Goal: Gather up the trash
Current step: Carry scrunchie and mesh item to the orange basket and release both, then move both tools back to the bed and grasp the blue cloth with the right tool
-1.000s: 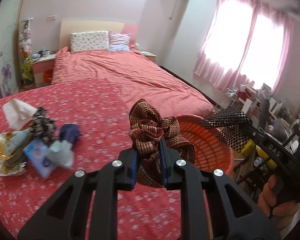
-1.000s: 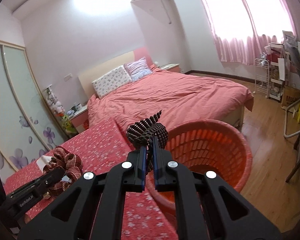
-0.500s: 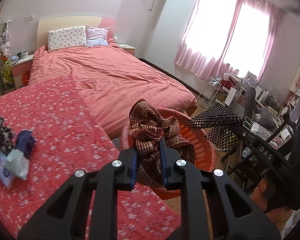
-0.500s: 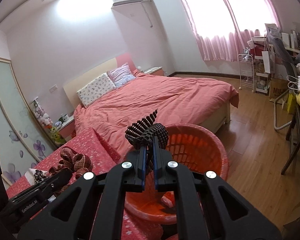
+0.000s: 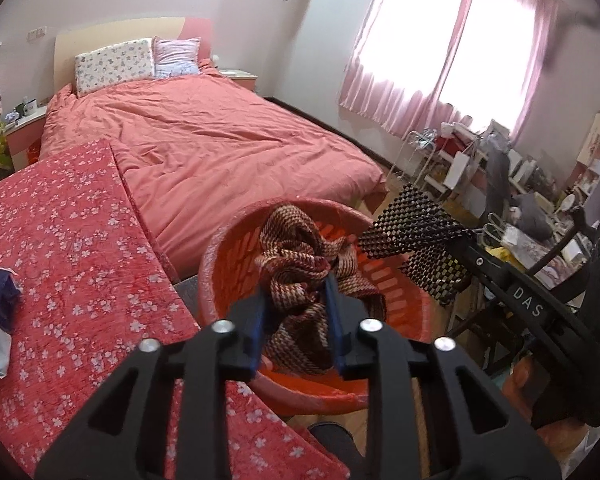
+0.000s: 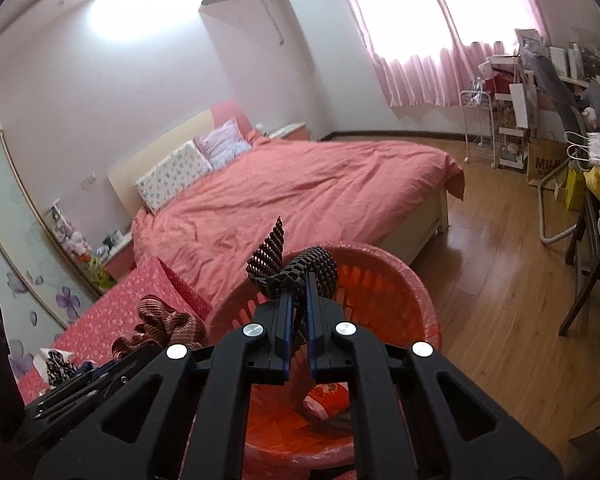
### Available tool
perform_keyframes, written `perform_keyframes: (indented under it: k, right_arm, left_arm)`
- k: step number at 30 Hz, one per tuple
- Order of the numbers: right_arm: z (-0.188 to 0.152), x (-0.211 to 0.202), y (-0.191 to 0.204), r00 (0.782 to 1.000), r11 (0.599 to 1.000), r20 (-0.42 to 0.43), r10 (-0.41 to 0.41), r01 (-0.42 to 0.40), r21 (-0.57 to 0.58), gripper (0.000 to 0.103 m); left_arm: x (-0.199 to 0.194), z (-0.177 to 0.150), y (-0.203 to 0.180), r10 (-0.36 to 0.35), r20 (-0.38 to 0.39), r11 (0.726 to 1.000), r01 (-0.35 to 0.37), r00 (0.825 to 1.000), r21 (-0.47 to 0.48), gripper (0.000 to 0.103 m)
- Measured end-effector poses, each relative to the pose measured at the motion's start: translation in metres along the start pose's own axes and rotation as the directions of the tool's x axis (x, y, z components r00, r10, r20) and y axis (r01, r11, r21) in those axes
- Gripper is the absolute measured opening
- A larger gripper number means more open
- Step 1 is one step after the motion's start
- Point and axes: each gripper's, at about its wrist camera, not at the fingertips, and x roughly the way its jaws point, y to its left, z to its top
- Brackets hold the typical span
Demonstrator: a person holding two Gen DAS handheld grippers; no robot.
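Left wrist view: the left gripper (image 5: 296, 320) is seen w/ its jaws opening, and the brown woven cloth (image 5: 300, 264) is still between the 2 blue pads. Whether the pads still press on it can't be told for sure; the cloth looks to be touched on both sides. Just beyond the jaws and below the cloth, the orange basket (image 5: 220, 264) is seen, w/ the cloth hanging over its inside. To the right of the jaws, the black mesh scrap (image 5: 416, 236) is held by the right gripper above the basket's far-right rim. To the left of the jaws, the red flowered cover (image 5: 68, 248) is spread, w/ a few small scraps (image 5: 0, 312) at its far-left edge. Farther off, the bed (image 5: 220, 136) and the pink curtains (image 5: 452, 40) are seen.

Right wrist view: the right gripper (image 6: 298, 328) is seen w/ its jaws together, clamped on the black mesh scrap, which sticks up past the tips. Directly beyond and under the jaws, the basket is seen, w/ a crumpled wrapper (image 6: 328, 400) lying at its bottom. To the left of the jaws, the brown cloth is seen in the left gripper, just beside the basket's rim.
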Motion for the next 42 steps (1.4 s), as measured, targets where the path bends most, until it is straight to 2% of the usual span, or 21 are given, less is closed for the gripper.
perform_keyframes:
  k: [2,4,6,9,20,29,37,42]
  right_arm:
    - [-0.001,0.005,0.0,1.0,1.0,-0.016,-0.011,0.011,0.006,0.011]
    - [-0.003,0.01,0.001,0.999,1.0,-0.045,-0.012,0.012,0.002,0.023]
    - [-0.006,0.011,0.001,0.998,1.0,-0.055,-0.014,0.014,0.003,0.042]
    - [-0.009,0.006,0.003,0.998,1.0,-0.053,-0.014,0.014,-0.007,0.048]
    - [-0.005,-0.001,0.02,0.999,0.998,-0.05,-0.021,0.019,-0.054,0.048]
    - [-0.011,-0.009,0.057,0.998,0.991,-0.062,0.015,-0.023,-0.13,0.048]
    - [-0.029,-0.012,0.108,0.992,0.972,-0.103,0.07,-0.091,-0.214,0.048]
    - [-0.046,-0.009,0.15,0.982,0.949,-0.148,0.119,-0.156,-0.274,0.048]
  left_arm:
    - [0.006,0.0,0.004,0.01,-0.014,1.0,-0.01,1.0,-0.008,0.037]
    - [0.01,0.001,0.007,0.012,-0.022,1.0,-0.012,1.0,-0.018,0.041]
    - [0.011,0.001,0.012,0.016,-0.028,1.0,-0.017,0.999,-0.026,0.044]
    - [0.009,-0.002,0.017,0.029,-0.024,0.999,-0.03,0.999,-0.029,0.045]
    - [-0.027,-0.013,0.049,0.105,0.003,0.993,-0.105,0.994,-0.048,0.049]
    - [-0.077,-0.03,0.096,0.212,0.035,0.974,-0.208,0.977,-0.085,0.052]
    - [-0.127,-0.05,0.157,0.326,0.046,0.934,-0.314,0.944,-0.169,0.054]
    - [-0.163,-0.067,0.198,0.414,0.054,0.892,-0.393,0.909,-0.222,0.057]
